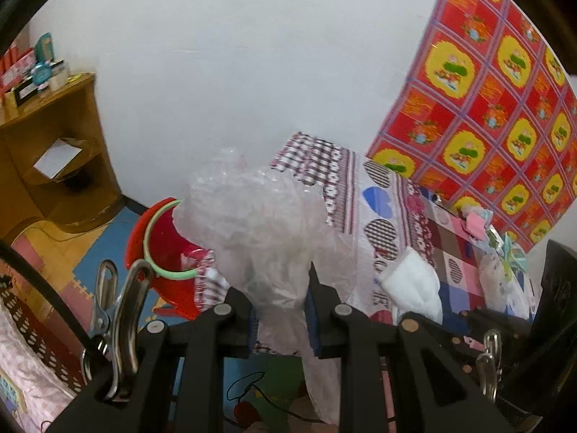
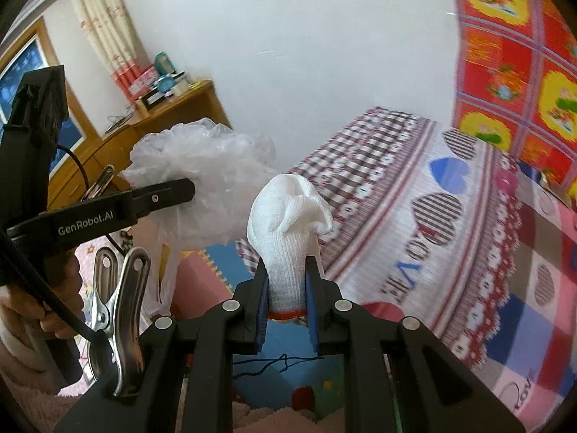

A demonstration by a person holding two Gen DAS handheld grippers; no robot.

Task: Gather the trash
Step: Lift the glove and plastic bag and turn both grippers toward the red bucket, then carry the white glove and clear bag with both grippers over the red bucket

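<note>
- The glove [image 2: 290, 231], white knit, is standing upright at the centre of the right wrist view, cuff down between the pads, crumpled end pointing up toward the wall.
- The right gripper [image 2: 287, 288] is pinching the glove just above its orange cuff edge.
- The bag [image 1: 259, 231], clear crumpled plastic, is rising from the centre of the left wrist view, its long axis running bottom to top, with a tail hanging below.
- The left gripper [image 1: 280, 310] is clamping the bag's neck.
- The bucket [image 1: 162, 252], red, is sitting on the floor at left of the bag, beside the bed [image 1: 396, 223].
</note>
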